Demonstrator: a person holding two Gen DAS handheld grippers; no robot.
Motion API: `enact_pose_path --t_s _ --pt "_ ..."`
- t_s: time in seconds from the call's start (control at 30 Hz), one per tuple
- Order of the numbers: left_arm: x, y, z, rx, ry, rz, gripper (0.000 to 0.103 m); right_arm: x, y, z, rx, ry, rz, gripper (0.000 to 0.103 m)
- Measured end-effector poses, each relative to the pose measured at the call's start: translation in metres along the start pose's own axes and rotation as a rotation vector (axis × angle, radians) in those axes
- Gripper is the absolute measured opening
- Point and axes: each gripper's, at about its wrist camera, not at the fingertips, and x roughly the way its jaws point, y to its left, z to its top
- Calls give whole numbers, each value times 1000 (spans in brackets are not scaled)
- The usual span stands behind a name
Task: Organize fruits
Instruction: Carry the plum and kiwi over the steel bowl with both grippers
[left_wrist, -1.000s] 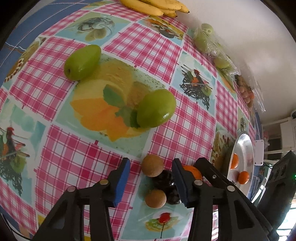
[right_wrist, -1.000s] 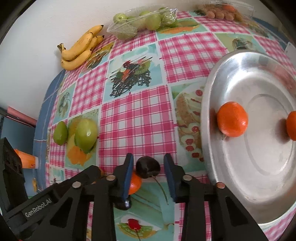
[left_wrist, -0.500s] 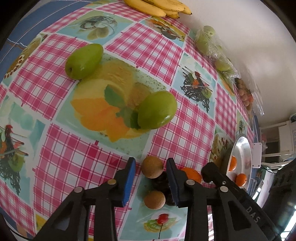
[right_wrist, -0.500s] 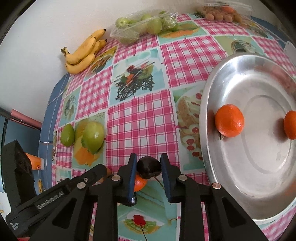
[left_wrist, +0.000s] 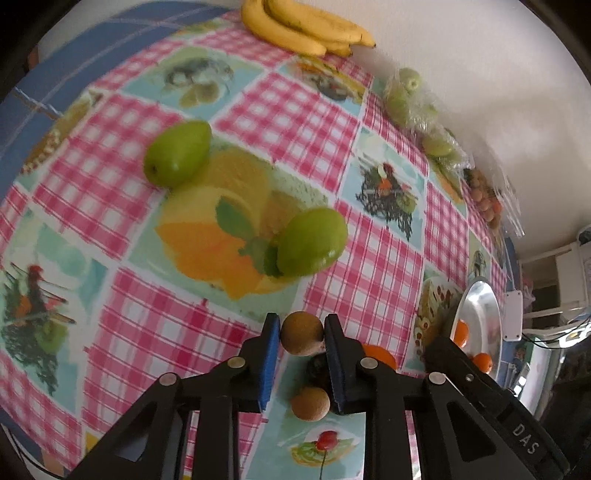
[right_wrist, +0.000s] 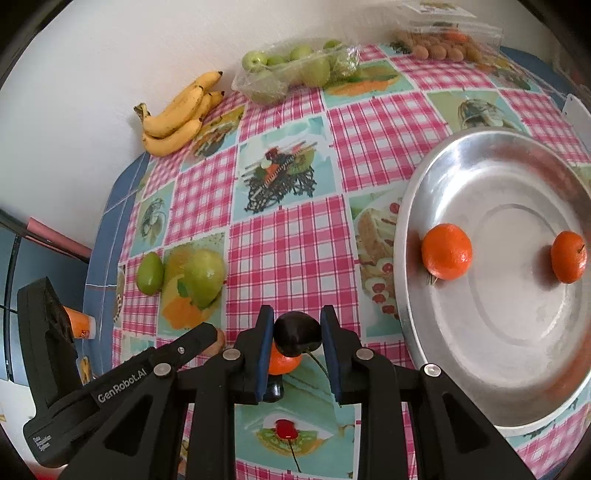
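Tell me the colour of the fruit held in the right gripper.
Very dark purple, nearly black: the small fruit in the right gripper. Right wrist view shows it best.

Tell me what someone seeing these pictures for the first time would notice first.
Probably the two black grippers low in the middle: the left gripper is shut on a small brown fruit, the right gripper on a dark plum. Next, the big metal tray at the right holding two oranges, and the loud pink checked tablecloth with bananas by the wall.
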Motion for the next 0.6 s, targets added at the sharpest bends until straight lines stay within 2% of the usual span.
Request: enact_pose_path --t_s 0.27,0.6 --pt "-23 -7 4 24 -81 -13 26 -18 3 1 -14 -46 -17 27" --pt "-24 -18 -1 64 -82 -12 26 -30 -15 5 12 -81 -65 27"
